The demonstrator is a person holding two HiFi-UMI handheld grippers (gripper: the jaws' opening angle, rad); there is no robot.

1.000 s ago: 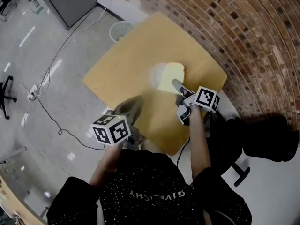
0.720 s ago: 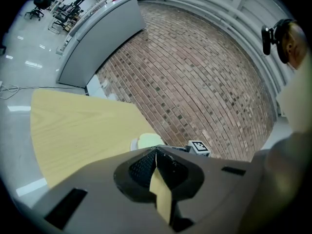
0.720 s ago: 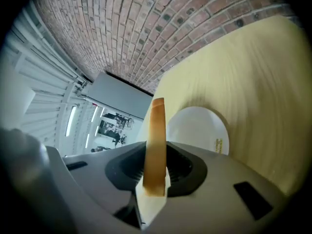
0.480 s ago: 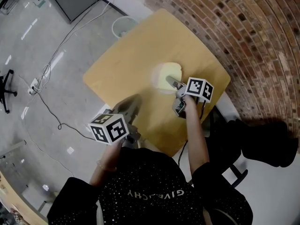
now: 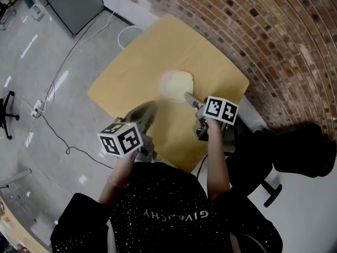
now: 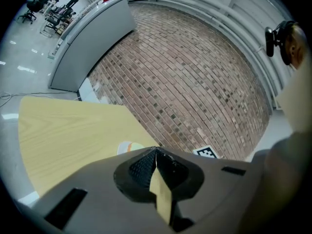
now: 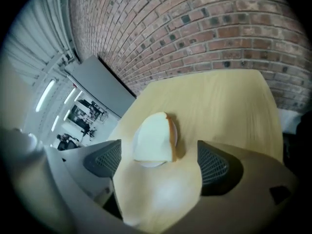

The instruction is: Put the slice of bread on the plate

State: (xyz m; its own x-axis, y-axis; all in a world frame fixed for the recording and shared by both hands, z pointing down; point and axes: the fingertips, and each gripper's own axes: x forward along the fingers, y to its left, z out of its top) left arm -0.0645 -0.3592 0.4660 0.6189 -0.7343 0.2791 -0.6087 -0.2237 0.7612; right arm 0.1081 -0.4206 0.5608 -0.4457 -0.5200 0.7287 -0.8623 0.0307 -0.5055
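The pale slice of bread [image 5: 178, 81] lies flat on the small white plate [image 5: 162, 84] in the middle of the wooden table [image 5: 131, 62]. My right gripper [image 5: 188, 97] sits just on the near side of it, and its jaws are opening. In the right gripper view the bread [image 7: 155, 139] with its brown crust covers the plate [image 7: 148, 163], and the black pads [image 7: 214, 165] stand wide apart without touching it. My left gripper [image 5: 145, 115] hovers over the table's near-left edge, shut [image 6: 156, 151] on nothing. From there, the plate [image 6: 127, 147] shows just past its tips.
A brick wall [image 5: 274, 30] runs behind the table. A white wire basket [image 5: 130, 34] and a grey cabinet [image 5: 68, 1] stand on the floor at the far left, with cables [image 5: 52, 88] trailing there. A black chair [image 5: 295, 157] is at my right.
The right gripper held the bread tilted over the plate. It has let go, the slice now lies flat on the plate, and the gripper has drawn back a little. The left gripper stays shut.
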